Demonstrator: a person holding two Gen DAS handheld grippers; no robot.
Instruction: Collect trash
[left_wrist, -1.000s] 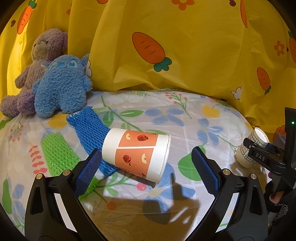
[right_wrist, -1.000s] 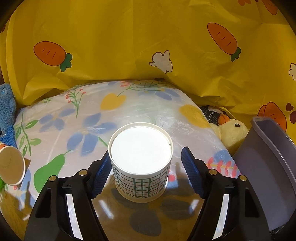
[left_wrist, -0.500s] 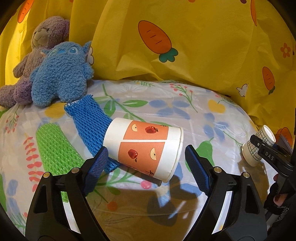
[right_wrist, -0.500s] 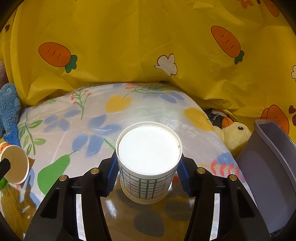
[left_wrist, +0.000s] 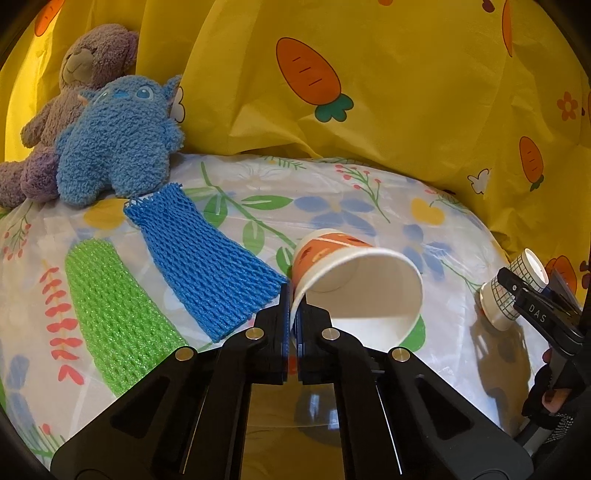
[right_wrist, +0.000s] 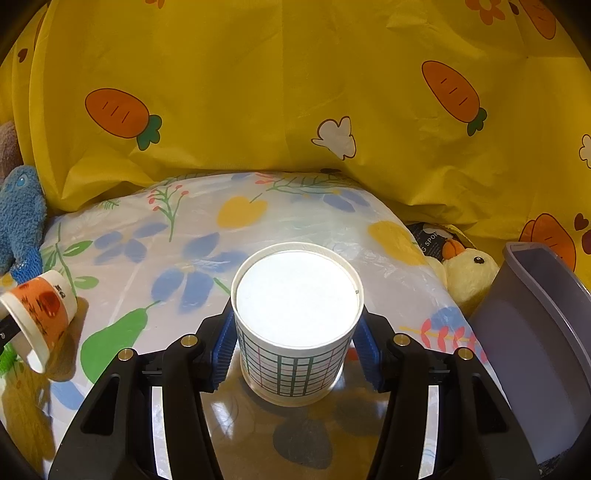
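I am angling both grippers downward over the worktop (left_wrist: 369, 206). Left gripper (left_wrist: 293, 314) jaws have just closed, pinching the orange cup (left_wrist: 354, 280) rim. Right gripper (right_wrist: 295, 354) jaws are clamping the upturned grid cup (right_wrist: 295, 321).

Yellow carrot-print cloth backdrop (left_wrist: 406, 122), draped in folds behind, floral plastic sheet (right_wrist: 295, 218) over the bench, warm light

The left gripper (left_wrist: 293, 314) is angled downward, its jaws just closed until the blue pads (left_wrist: 284, 332) nearly meet, with a paper cup's rim (left_wrist: 295, 306) pinched between them. The right gripper (right_wrist: 295, 341) is likewise tilted downward, its pads (right_wrist: 225, 345) pressed against both sides of an upturned checked cup (right_wrist: 295, 332).
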